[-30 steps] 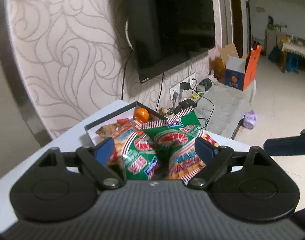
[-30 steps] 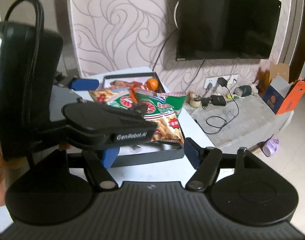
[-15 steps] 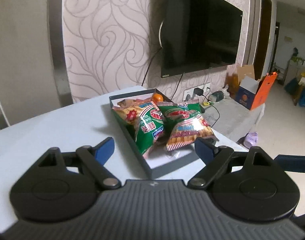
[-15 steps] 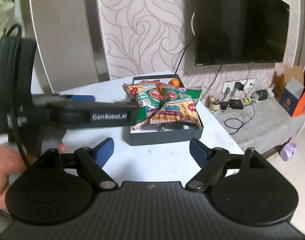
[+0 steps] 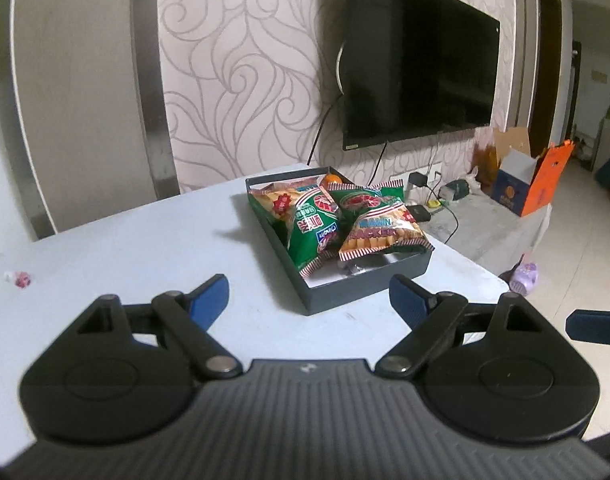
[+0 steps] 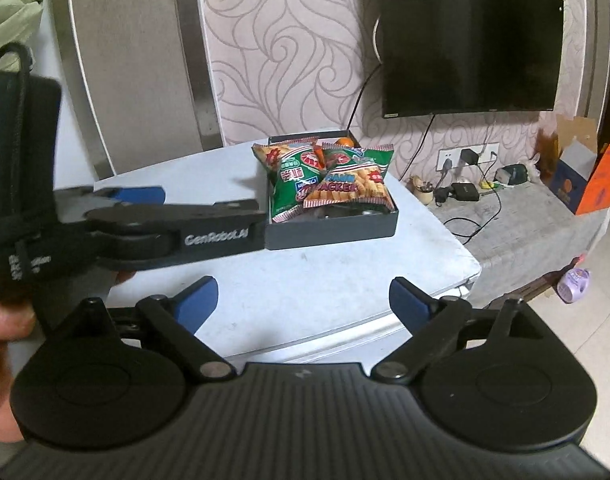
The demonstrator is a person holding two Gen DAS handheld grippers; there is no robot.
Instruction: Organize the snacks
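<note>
**Backing off the box, both grippers empty**

Pulling both hands away from the dark box point(image 5: 361, 286): a second ago my left hand-held gripper point(image 5: 308, 294) was right over the snack bags, now it sits well back over bare desk point(image 5: 145, 248), jaws spread wide, nothing between them. My right hand-held gripper point(image 6: 303, 298) has just been opening its jaws; they're spread wide too, and empty. From its camera the left unit crosses in side-on at frame left.

Snacks: two green bags point(image 5: 315, 226) and the prawn cracker bag point(image 5: 385, 232) are piled in the box at the desk's far corner, an orange point(image 5: 331, 179) behind them. My read: that placement is done and I'm retreating, either finished or off to find more.

Hard to make out:
- One small red-and-white thing point(image 5: 21, 279) lies alone on the desk at far left; possibly a wrapped candy, too small to tell. Might be a leftover.
- Something shiny under the cracker bag in the box, mostly covered.
- Bags hide the box floor, so I can't count what's underneath.
- Near desk edge is blocked by the gripper bodies in both views.
</note>
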